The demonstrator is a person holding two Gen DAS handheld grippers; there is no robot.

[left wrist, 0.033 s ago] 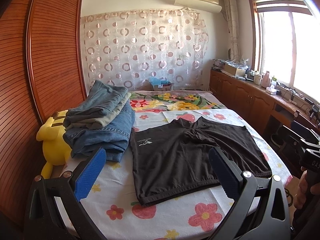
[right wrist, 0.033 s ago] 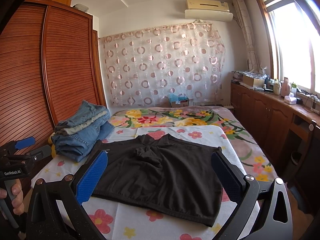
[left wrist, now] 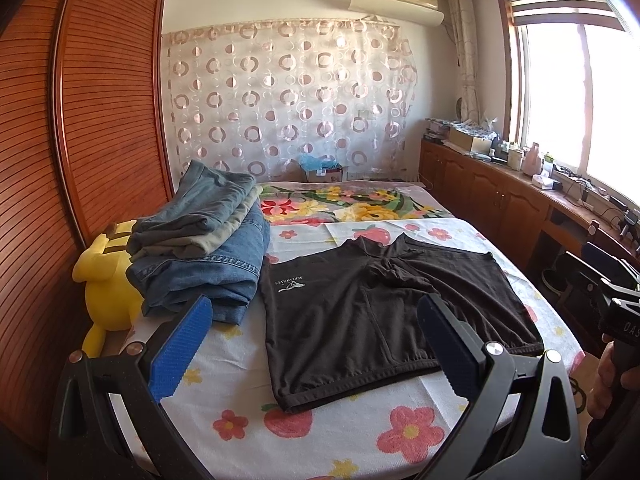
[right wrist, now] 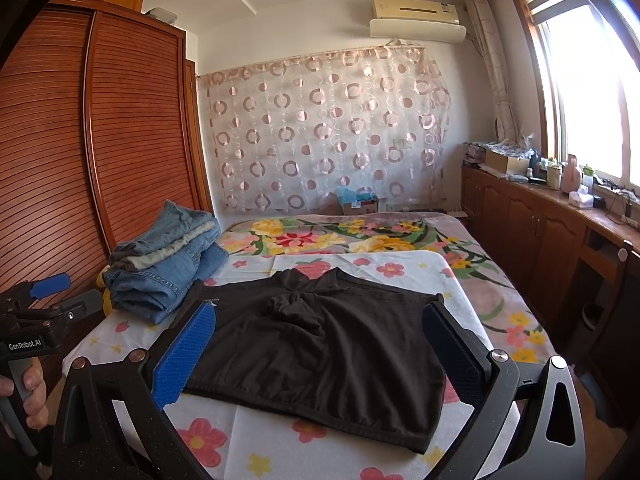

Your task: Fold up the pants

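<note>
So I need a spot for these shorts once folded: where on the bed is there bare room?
Free: the floral blanket beyond the black shorts, and the flowered towel strip near the front edge. Crowded: the left side, with the stack of folded jeans and the yellow plush toy.

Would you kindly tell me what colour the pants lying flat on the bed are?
The pants are black with a small white logo, clearest in the left wrist view.

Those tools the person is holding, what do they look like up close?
Each tool is a black, fork-shaped frame with two long fingers faced with textured blue pads and silver bolts at the joints. In the right wrist view, the left tool shows a grey handle and white lettering, "GenRobot.AI". The right tool shows part of a white marking, cut off. No cables or sleeves are visible.
</note>
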